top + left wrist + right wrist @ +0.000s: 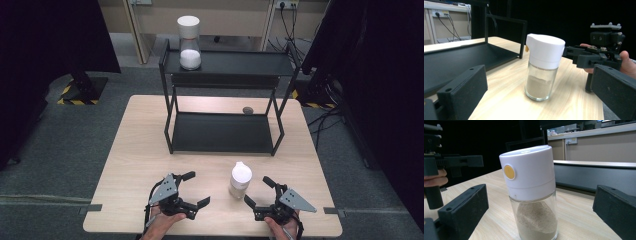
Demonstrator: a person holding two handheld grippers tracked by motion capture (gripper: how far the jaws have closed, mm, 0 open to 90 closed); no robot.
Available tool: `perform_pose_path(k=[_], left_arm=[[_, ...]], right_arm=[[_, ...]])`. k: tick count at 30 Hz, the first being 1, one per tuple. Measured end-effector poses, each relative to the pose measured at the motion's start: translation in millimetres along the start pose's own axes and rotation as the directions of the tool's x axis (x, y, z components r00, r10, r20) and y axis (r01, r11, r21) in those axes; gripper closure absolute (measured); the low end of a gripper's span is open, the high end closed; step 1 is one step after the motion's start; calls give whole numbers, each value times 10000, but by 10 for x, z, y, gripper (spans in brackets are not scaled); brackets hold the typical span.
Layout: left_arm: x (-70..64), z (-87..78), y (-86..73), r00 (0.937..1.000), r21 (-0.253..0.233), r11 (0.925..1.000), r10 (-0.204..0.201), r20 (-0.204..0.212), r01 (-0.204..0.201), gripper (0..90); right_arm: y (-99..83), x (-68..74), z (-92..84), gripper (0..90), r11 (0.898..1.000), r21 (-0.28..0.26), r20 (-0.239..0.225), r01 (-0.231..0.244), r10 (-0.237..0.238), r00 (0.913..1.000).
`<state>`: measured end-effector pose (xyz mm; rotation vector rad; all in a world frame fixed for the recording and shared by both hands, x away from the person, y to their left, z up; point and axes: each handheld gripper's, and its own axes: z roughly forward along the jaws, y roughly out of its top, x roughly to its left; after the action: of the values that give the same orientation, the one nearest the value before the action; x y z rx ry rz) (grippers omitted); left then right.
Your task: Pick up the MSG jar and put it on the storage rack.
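Up front, bare table [135,150] lies open between the near edge and the black shelf rack [222,132]. Between the grippers stands a white-capped glass jar [240,181] — about half full of beige powder. Left gripper [192,188] and right gripper [257,191] flank it, jaws wide, holding nothing — another white-capped jar [189,44] tops the rack.
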<state>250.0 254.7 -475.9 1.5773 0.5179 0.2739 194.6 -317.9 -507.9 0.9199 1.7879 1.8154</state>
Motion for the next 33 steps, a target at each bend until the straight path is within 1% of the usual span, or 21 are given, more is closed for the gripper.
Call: perform_pose_path(k=[3, 5, 6, 8, 12, 16, 20, 28, 33], left_arm=[[-5, -18, -51, 9999, -100, 9999, 80, -75, -81, 2], [-20, -27, -71, 9993, -115, 9994, 330, -171, -332, 2], [-25, -31, -80, 9992, -93, 9993, 362, -179, -364, 2], [-19, -33, -102, 9996, -31, 9996, 279, -107, -279, 2], [-24, -38, -125, 9996, 51, 9997, 244, -105, -243, 2], [-27, -58, -137, 9991, 15, 9994, 342, -239, -342, 2], [-23, -74, -141, 9989, 77, 9994, 354, -301, -352, 2], [-14, -90, -147, 9989, 65, 9993, 358, -301, -356, 2], [-7, -87, -143, 9988, 71, 9995, 310, -370, -308, 2]], right_arm=[[3, 3, 1, 4, 10000, 12, -15, -12, 12, 10000], [5, 4, 2, 4, 10000, 19, -27, 15, -15, 10000], [5, 4, 2, 4, 10000, 10, -33, 21, -21, 10000], [5, 2, 2, 4, 10000, 22, -37, 45, -45, 10000], [5, 1, 6, 4, 10000, 37, -65, 39, -39, 10000], [3, 0, 6, 4, 10000, 33, -78, 30, -30, 10000], [1, -6, 10, 4, 10000, 44, -95, 5, -5, 10000], [7, 4, 13, 4, 9999, 60, -111, 84, -83, 9999], [7, -1, 21, 4, 9999, 94, -121, 65, -63, 9999]])
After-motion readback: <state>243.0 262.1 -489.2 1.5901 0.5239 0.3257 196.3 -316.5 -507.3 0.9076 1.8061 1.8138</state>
